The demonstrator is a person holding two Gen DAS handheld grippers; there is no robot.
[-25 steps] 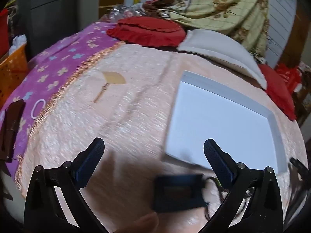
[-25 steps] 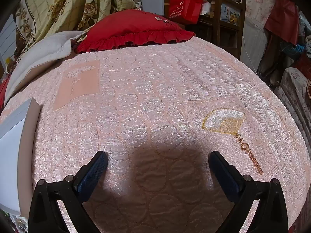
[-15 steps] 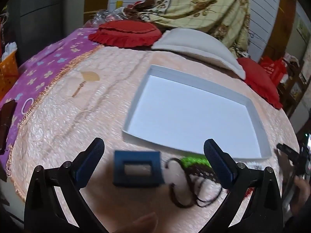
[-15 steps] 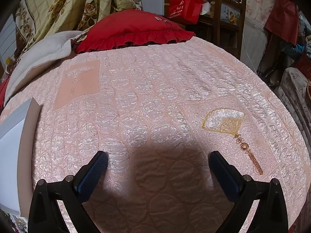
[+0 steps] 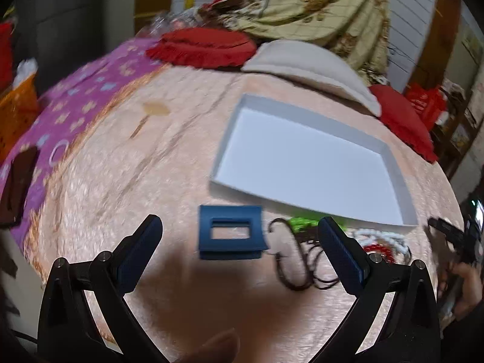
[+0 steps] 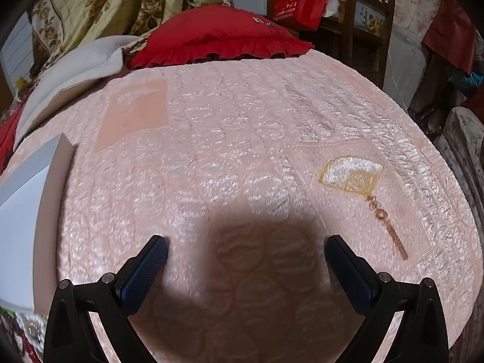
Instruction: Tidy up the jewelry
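In the left wrist view a small dark blue jewelry box (image 5: 230,232) with a window in its lid lies on the pink quilt, just ahead of my open, empty left gripper (image 5: 239,233). To its right lies a heap of jewelry: dark cord necklaces (image 5: 298,261), green beads (image 5: 302,222), and white and red beads (image 5: 382,242). Behind them stands a shallow white tray (image 5: 396,178), empty. My right gripper (image 6: 245,249) is open and empty over bare quilt; the tray's corner (image 6: 57,151) shows at its left edge, with beads (image 6: 27,326) at the bottom left.
Red cushions (image 5: 202,47) (image 6: 217,36) and a white pillow (image 5: 314,63) line the far side of the bed. A purple cloth (image 5: 78,96) covers the left edge. A wooden chair (image 6: 363,9) and a red bag (image 6: 299,3) stand beyond the bed.
The left gripper has swung right and pulled back, so the blue box, the jewelry heap and the whole tray came into view. The right gripper has barely moved.
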